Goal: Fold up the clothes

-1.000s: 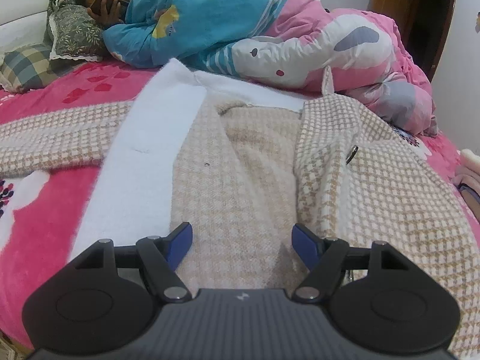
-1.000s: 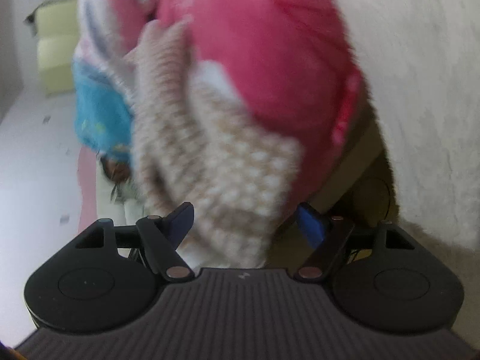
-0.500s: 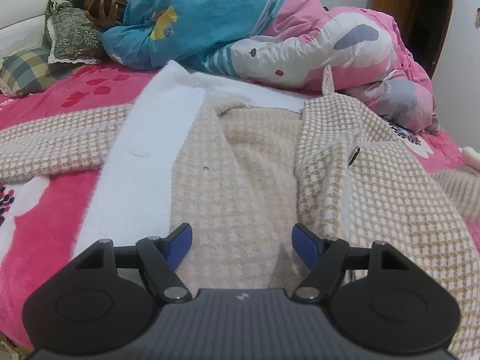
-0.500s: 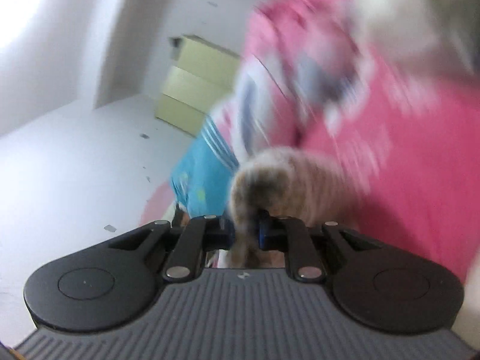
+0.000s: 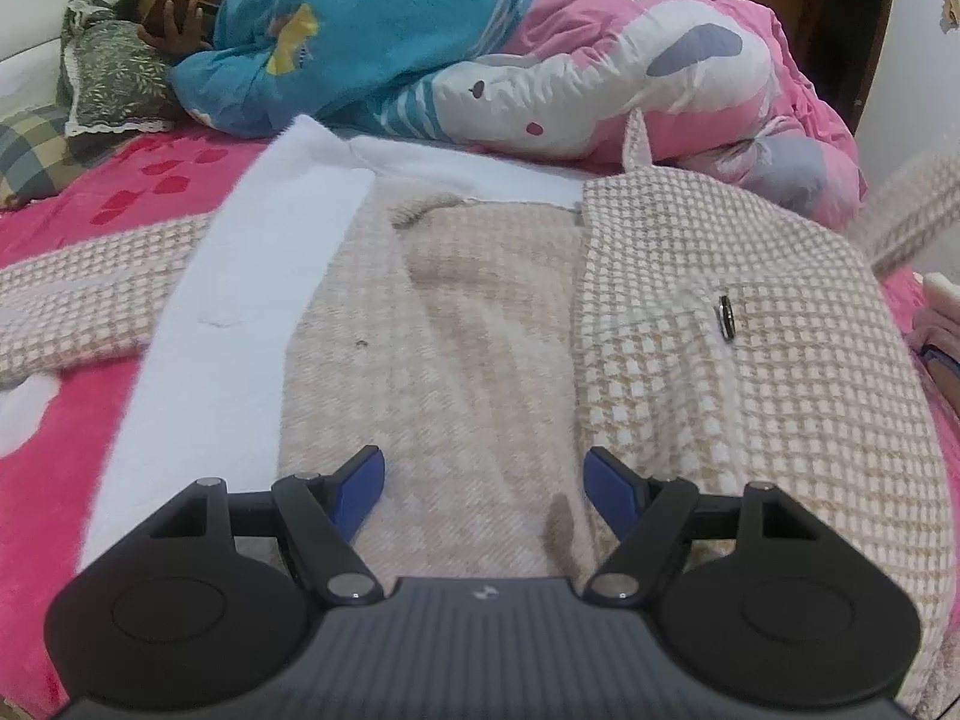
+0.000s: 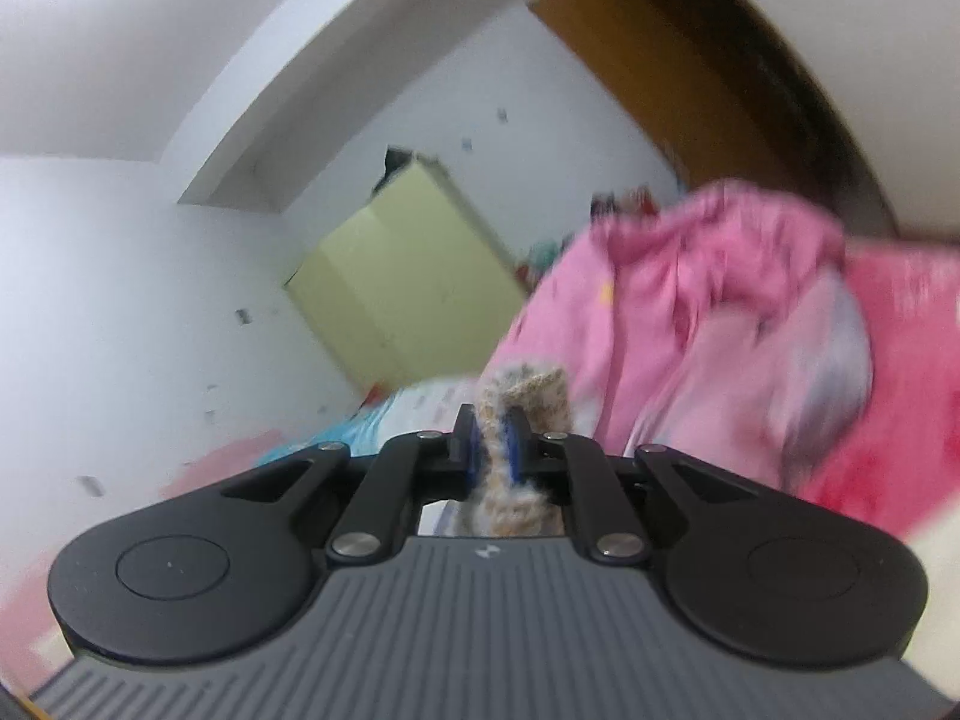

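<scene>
We see one coat (image 5: 480,324) spread open on the bed (image 5: 54,408), a nubby woven thing in beige and cream check, with a broad white fleecy facing (image 5: 240,300) running down its left front and a finer-weave lining in the middle; a single dark metal button (image 5: 726,317) sits on its right front panel. The bed cover is plush, hot pink with red and white patches. Behind the coat a person (image 5: 180,18) lies under a puffy quilt (image 5: 540,48), blue at one end and pink and white at the other, head on two pillows (image 5: 114,84), one leaf-printed, one plaid. Our left hand-held gripper (image 5: 483,480) hovers over the coat's lower middle, its two blue pads well apart with nothing between them, much as it stood a second ago. Our right hand-held gripper (image 6: 491,444) is closing its jaws and already pinches a bunched fold of the coat's checked sleeve (image 6: 528,396), which sticks up in a soft lump above the pads. A second ago those jaws gaped around loose cloth near the bed's edge; now they point level across the room, toward a pale yellow wardrobe (image 6: 408,276) and white walls, and in the left view the sleeve (image 5: 912,204) is a blurred streak rising at the right edge
</scene>
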{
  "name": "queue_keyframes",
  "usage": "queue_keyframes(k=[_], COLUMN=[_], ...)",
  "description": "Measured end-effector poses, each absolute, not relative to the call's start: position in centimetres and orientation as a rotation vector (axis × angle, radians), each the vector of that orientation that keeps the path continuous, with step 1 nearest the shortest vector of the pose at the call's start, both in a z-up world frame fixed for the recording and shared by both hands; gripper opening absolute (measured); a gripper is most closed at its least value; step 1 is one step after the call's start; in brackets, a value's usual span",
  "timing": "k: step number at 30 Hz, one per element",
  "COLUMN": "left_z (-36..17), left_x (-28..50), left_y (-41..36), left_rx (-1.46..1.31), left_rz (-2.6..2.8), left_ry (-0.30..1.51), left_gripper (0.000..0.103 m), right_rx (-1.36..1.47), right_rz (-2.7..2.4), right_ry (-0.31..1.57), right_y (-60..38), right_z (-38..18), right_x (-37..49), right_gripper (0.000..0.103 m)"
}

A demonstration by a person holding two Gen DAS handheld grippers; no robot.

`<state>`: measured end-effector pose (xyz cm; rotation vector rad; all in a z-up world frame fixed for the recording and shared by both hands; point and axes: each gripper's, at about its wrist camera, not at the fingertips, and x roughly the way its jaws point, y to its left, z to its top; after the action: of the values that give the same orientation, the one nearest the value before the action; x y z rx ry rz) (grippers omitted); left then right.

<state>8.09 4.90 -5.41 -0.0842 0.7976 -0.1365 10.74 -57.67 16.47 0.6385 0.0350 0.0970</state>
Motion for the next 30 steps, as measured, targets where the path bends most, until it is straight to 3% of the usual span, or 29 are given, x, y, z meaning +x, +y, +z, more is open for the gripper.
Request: queue_keyframes(k=[5, 9, 11, 13, 15, 23, 30], left_z=[-5.9, -6.1, -6.1, -5.9, -5.6, -1.3, 3.0], left_x=[8.3, 8.3, 8.3, 8.1, 7.8, 3.2, -3.8], left_y=[3.9, 3.3, 3.4, 3.5, 3.7, 7.2, 14.1], left_rx=[-0.051, -0.024, -0.029, -0.040, -0.053, -0.153, -0.177], left_rz=[-0.151, -0.162, -0.172, -0.179, -0.184, -0.193, -0.069], left_ry=[0.807, 0.804, 0.800, 0.794, 0.783, 0.689, 0.586], left_gripper=[0.075, 0.076, 0.076, 0.076, 0.076, 0.076, 0.077], right_rx=[0.488, 0.452, 0.373, 0.324, 0.306, 0.330, 0.385], right_rz=[-0.120, -0.446, -0.557, -0.543, -0.469, 0.101, 0.563], right_ry=[0.077, 0.476, 0.518, 0.463, 0.424, 0.379, 0.583], right_y=[-61.5, -66.7, -67.0, -65.9, -64.1, -51.6, -36.0], right_z=[15.0, 10.8, 10.4, 11.6, 13.2, 17.2, 10.2], right_x=[16.4, 21.6, 21.3, 19.5, 17.7, 10.3, 8.6], right_gripper=[0.008, 0.013, 0.014, 0.026, 0.037, 0.053, 0.057])
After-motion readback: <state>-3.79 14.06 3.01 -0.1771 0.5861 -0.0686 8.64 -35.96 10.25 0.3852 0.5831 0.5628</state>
